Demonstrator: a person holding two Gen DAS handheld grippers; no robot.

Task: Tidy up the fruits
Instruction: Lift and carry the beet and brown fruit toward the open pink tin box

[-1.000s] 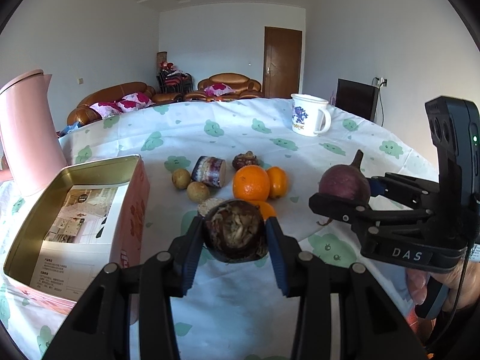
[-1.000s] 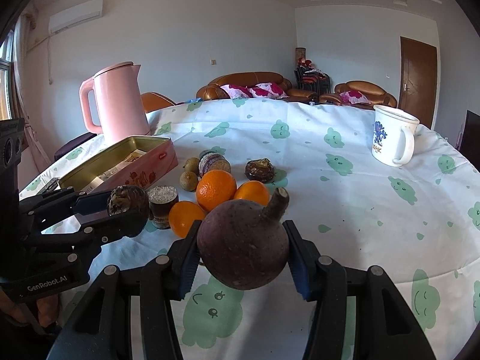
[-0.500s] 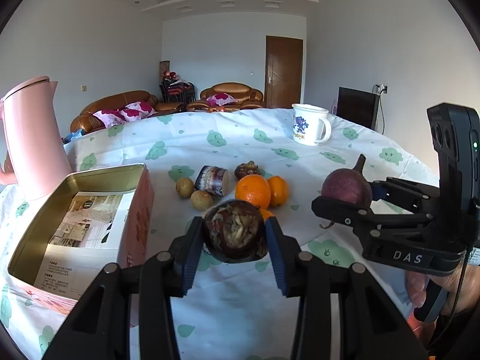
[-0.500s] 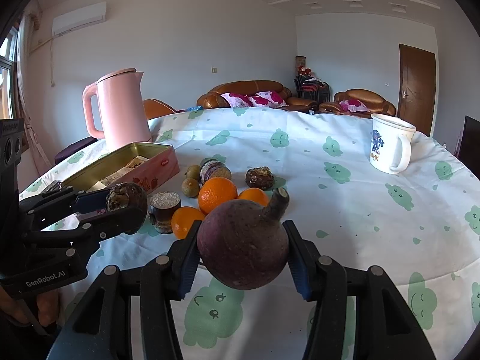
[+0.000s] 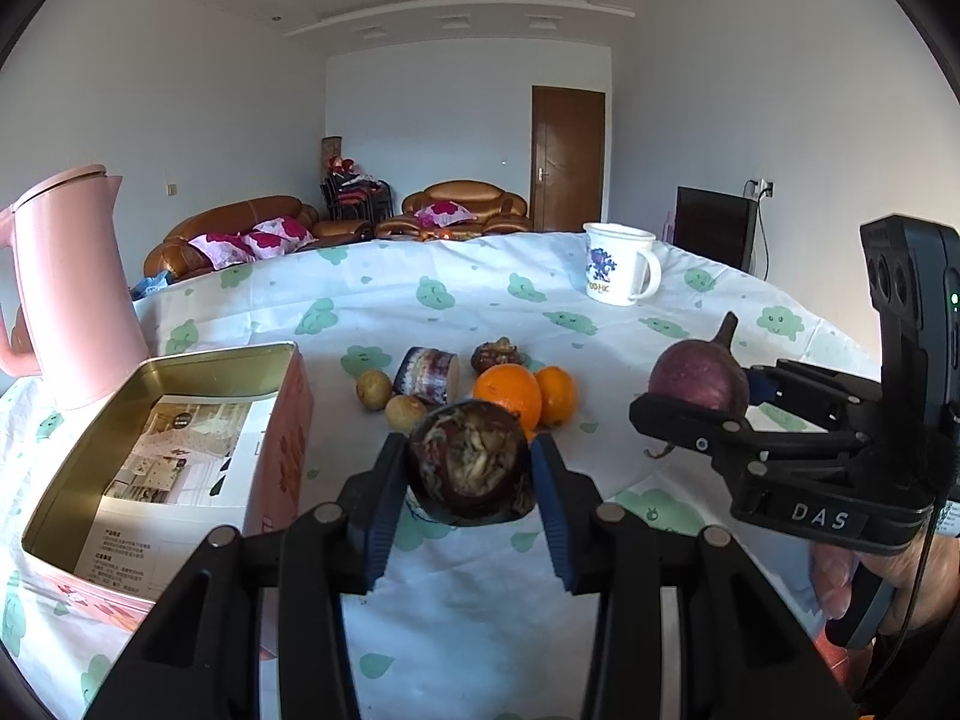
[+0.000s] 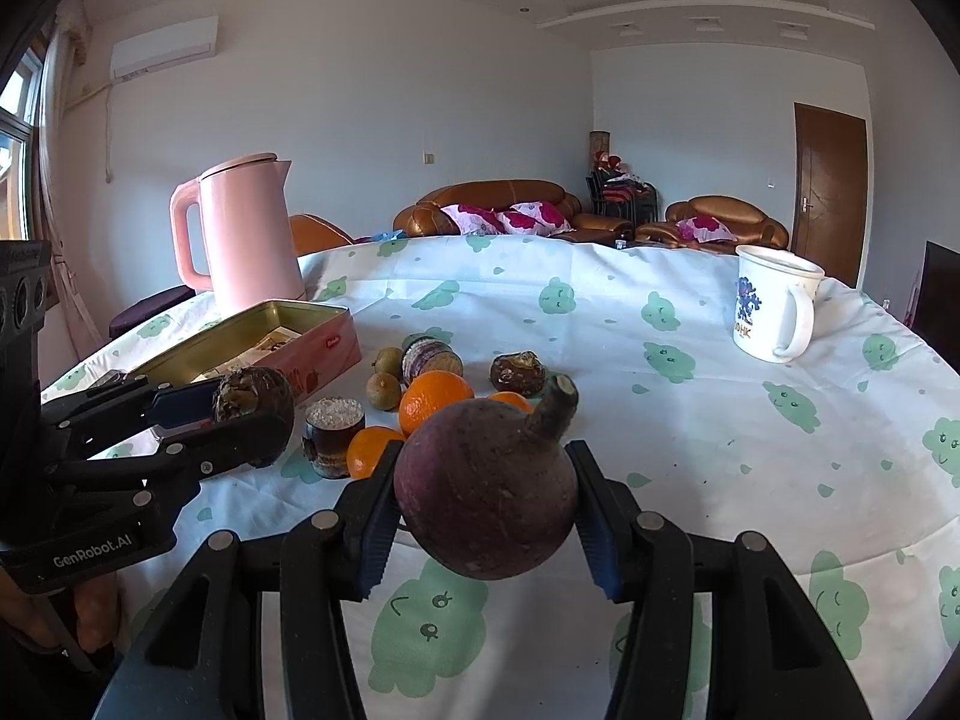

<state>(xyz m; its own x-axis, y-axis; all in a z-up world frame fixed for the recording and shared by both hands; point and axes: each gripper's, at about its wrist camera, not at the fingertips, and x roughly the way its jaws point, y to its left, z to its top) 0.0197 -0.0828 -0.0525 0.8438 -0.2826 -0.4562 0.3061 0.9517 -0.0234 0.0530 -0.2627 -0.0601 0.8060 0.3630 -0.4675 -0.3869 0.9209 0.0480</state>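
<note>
Purple root (image 6: pixel 486 492) clamped between my right gripper (image 6: pixel 483 510) pads, above the tablecloth (image 6: pixel 690 420), stem tilted up and away to the right | brown taro-like root (image 5: pixel 471 468) squeezed in my left gripper (image 5: pixel 468 480), rough cut end facing camera | oranges (image 5: pixel 507 387) beyond | open tin (image 5: pixel 180 360) at left

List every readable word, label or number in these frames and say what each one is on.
"DAS": on the right hand-held gripper, on its body.
"GenRobot.AI": on the left hand-held gripper, on its body.
"HK": blue letters on the white mug; the characters before them are unclear.
Red label on the pink tin: too small to read.
Printed sheet inside the tin: text too small to read.
</note>
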